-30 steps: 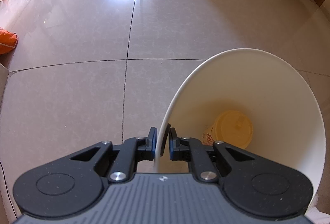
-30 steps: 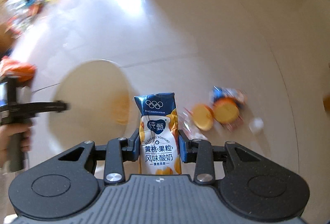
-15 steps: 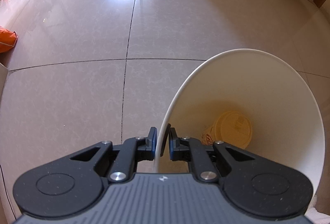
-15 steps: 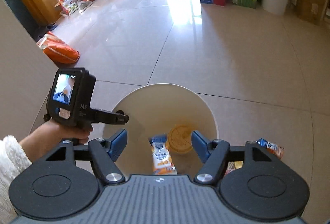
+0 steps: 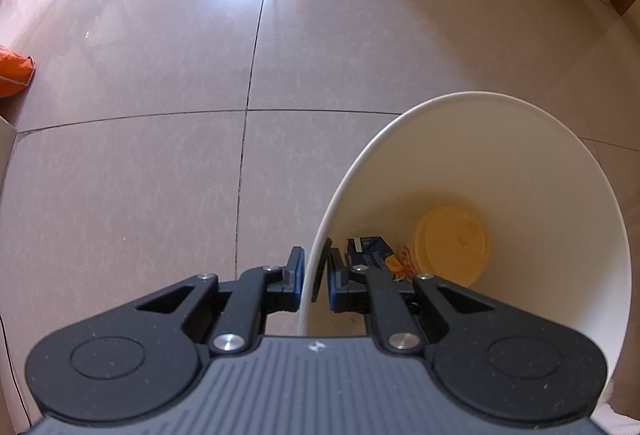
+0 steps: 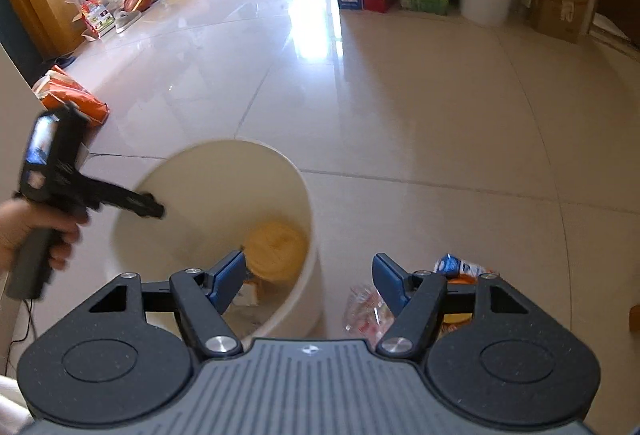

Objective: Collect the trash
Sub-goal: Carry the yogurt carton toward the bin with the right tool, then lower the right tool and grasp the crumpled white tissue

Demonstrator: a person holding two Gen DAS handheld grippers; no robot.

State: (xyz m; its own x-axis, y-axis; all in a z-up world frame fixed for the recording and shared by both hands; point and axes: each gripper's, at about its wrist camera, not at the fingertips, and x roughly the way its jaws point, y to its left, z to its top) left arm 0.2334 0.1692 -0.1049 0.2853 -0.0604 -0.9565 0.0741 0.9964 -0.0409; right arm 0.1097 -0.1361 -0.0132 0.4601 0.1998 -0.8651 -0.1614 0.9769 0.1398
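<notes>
carton [image 5: 374,251] half behind fingers [image 5: 335,277], wrappers [image 6: 370,309] partly hidden, left gripper [image 6: 154,209] blurred

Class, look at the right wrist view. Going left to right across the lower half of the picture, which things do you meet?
Hand holding the left gripper → white bin → yellow cup inside it → clear wrapper on the floor → blue and orange packet.

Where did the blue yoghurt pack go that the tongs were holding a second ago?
The right tongs opened and let it go. The yoghurt pack dropped into the white bucket and now lies beside the yellow cup. The right tongs are empty and wide open. Unchanged: the left tongs still pinch the bucket's rim, and the snack wrappers stay on the floor.
</notes>
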